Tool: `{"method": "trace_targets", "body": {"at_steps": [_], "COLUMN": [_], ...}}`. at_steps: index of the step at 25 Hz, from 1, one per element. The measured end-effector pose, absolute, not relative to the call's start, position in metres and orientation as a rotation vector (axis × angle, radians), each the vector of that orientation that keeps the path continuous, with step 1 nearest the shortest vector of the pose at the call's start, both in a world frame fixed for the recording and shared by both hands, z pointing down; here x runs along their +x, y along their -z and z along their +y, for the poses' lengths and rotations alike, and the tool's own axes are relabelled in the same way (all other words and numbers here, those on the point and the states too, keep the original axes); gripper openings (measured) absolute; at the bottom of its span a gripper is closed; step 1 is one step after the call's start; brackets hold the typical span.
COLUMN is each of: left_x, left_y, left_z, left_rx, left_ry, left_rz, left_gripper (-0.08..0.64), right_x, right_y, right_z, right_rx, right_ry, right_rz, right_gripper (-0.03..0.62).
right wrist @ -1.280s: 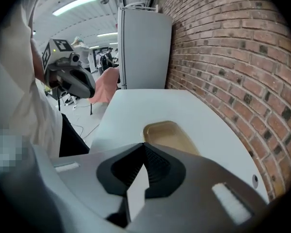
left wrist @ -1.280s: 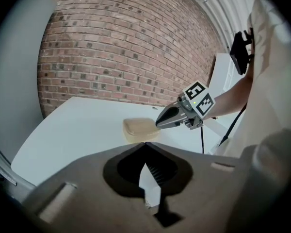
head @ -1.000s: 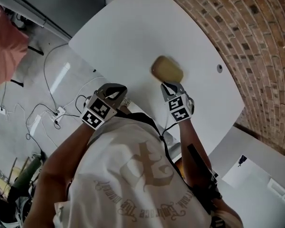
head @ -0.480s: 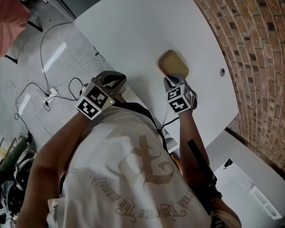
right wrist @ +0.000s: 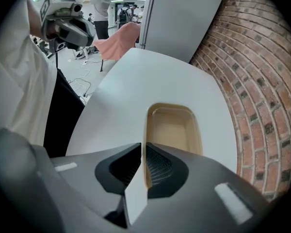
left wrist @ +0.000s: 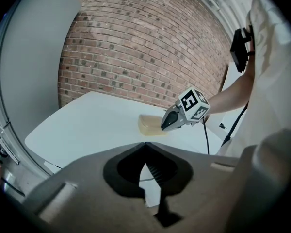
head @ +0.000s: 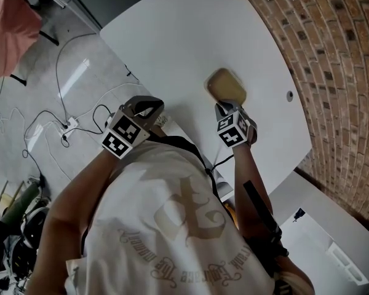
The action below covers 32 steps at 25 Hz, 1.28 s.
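An empty tan tray (head: 226, 86) lies on the white table (head: 190, 35) close to the brick wall. My right gripper (head: 224, 110) is shut, its tips at the tray's near rim. In the right gripper view the tray (right wrist: 175, 130) fills the space just beyond the closed tips (right wrist: 141, 145); I cannot tell whether they touch it. My left gripper (head: 145, 108) is shut and holds nothing. It hangs off the table's near edge, pointing at the tray (left wrist: 149, 124) and the right gripper (left wrist: 170, 122) from a distance.
A brick wall (head: 332, 60) runs along the table's far side, with a small hole (head: 289, 95) in the tabletop near it. A grey cabinet (right wrist: 177, 18) stands at the table's end. Cables (head: 55, 125) and a pink cloth (head: 9, 26) lie on the floor to the left.
My right gripper has moved forward to the tray's near rim and now looks down into it. My left gripper has drawn back from the table, so the tray looks smaller.
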<state>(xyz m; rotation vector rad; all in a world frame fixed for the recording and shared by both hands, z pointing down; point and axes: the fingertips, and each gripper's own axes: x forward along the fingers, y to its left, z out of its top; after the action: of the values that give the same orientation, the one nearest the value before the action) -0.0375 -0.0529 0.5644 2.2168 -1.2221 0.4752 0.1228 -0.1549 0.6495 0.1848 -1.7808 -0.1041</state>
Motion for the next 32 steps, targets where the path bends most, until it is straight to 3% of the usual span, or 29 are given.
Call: {"method": "trace_targets", "body": {"at_steps": [32], "left_x": [-0.019], "left_y": [-0.552], "left_z": [-0.07], "left_rx": [2.382], "left_ry": [-0.521], "left_rz": [-1.046], "left_gripper": [0.003], "right_x": [0.133], "right_y": [-0.583], "right_z": [-0.159], "right_rx": [0.49], "right_ry": [0.032], "right_rz": [-1.947], "right_gripper": [0.026]}}
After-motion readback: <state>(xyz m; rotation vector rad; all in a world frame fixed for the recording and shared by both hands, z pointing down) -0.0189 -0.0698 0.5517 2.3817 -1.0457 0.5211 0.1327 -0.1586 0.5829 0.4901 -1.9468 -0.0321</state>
